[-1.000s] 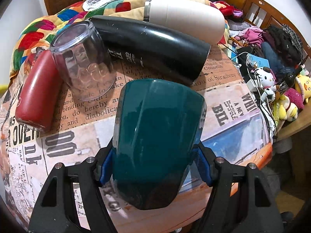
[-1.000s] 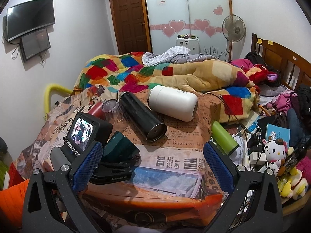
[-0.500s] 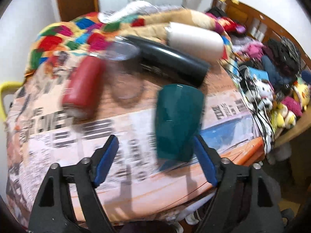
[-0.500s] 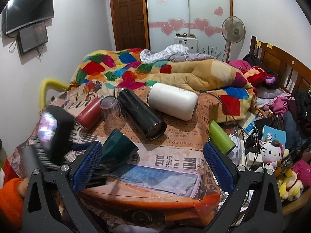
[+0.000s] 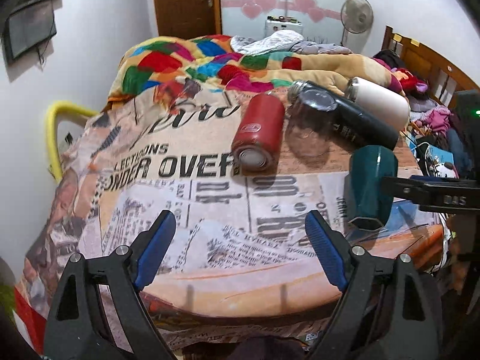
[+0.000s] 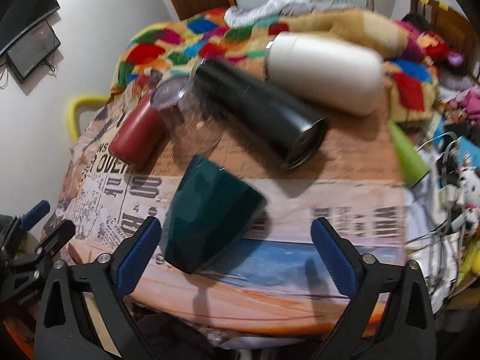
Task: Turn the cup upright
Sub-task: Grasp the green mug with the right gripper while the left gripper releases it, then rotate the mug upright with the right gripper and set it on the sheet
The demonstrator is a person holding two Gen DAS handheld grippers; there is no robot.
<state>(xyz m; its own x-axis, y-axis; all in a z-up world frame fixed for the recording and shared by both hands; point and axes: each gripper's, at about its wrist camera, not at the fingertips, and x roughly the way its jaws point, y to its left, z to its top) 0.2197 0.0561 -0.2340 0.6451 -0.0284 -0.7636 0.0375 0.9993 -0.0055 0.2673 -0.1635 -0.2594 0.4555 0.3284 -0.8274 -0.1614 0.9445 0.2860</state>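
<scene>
Since a second ago, the left gripper [image 5: 240,252] has let go of the teal cup [image 5: 370,186] and pulled back to the left; its blue pads now stand wide apart with nothing between them.

From the left wrist, the cup rests on the newspaper-print cloth [image 5: 186,198] at the right, apparently mouth up, though that cannot be confirmed from this angle. A dark finger of the right gripper [image 5: 432,190] reaches in from the right edge, close by or touching the cup. Behind lie a red bottle [image 5: 259,133] on its side, a clear glass [image 5: 312,126] just beside it, a black flask [image 5: 354,120] and a white flask [image 5: 379,103]. A patchwork blanket [image 5: 210,60] is heaped beyond, with a fan [image 5: 357,15] and a wooden door [image 5: 186,0] at the far wall.

From the right wrist, blurred, the right gripper [image 6: 237,252] is spread open, the cup [image 6: 210,213] tilted just ahead of its left pad, not gripped. A green bottle [image 6: 408,156] lies at the cloth's right edge, well apart.
</scene>
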